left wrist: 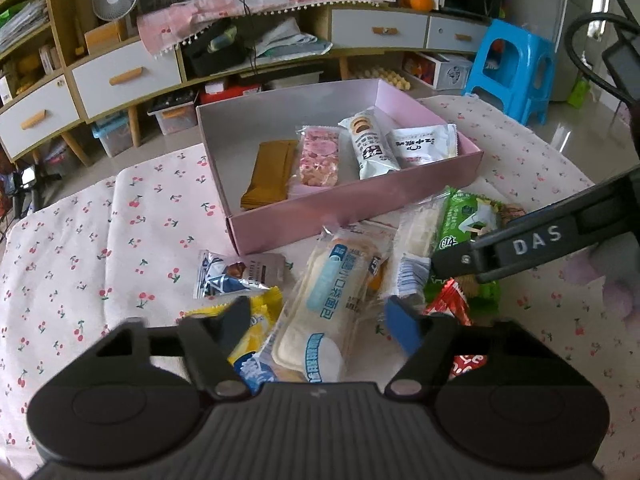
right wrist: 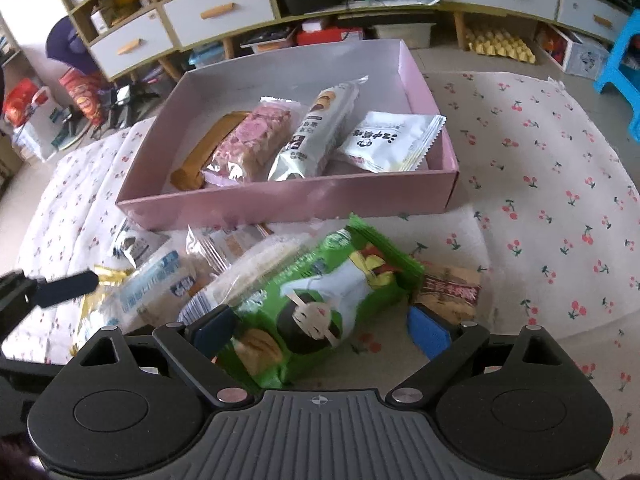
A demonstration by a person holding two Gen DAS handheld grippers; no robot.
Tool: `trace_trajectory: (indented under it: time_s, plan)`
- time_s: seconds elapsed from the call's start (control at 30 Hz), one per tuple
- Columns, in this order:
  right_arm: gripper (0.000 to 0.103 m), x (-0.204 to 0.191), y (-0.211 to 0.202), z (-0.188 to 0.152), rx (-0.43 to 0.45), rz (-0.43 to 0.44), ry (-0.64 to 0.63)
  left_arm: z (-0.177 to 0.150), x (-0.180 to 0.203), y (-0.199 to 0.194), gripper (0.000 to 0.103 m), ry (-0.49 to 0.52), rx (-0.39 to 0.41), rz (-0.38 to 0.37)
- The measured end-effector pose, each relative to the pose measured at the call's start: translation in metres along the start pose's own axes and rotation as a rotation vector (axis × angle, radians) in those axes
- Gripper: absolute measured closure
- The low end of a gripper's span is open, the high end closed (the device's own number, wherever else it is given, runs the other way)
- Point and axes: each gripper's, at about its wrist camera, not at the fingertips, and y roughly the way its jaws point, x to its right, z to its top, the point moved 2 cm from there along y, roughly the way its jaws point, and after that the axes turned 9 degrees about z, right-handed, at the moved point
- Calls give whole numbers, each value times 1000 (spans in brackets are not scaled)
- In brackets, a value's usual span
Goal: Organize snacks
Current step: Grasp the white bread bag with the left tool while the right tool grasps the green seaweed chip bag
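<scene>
Pink box (left wrist: 360,216): set on the cherry-print cloth (left wrist: 80,240), open at the top.
Box contents: four items are laid side by side – a brown packet (left wrist: 268,176), a pink snack bar (left wrist: 320,156), a grey-white biscuit pack (left wrist: 370,144) and a white sachet (left wrist: 424,142).
Loose snacks: heaped on the cloth just in front of the box.
Left gripper (left wrist: 316,320): fingers are spread wide, held over a pale blue bread pack (left wrist: 324,300); nothing is pinched.
Right gripper (right wrist: 320,328): fingers are spread on either side of the green snack bag (right wrist: 320,300); contact with the bag cannot be told.
Beside the green bag: a brown-red packet (right wrist: 452,286), touching it.
</scene>
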Motion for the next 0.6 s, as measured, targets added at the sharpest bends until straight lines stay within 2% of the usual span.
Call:
trace_trajectory:
  time_s: [0.1, 0.3, 0.6]
  plan:
    - [8, -4, 7, 0, -5, -1, 30, -1, 1, 4, 57, 3, -34, 6]
    - [8, -11, 13, -3, -2, -32, -10, -2, 4, 2, 65, 18, -64, 19]
    - [9, 9, -2, -9, -62, 8, -115, -7, 11, -5, 68, -39, -152, -4]
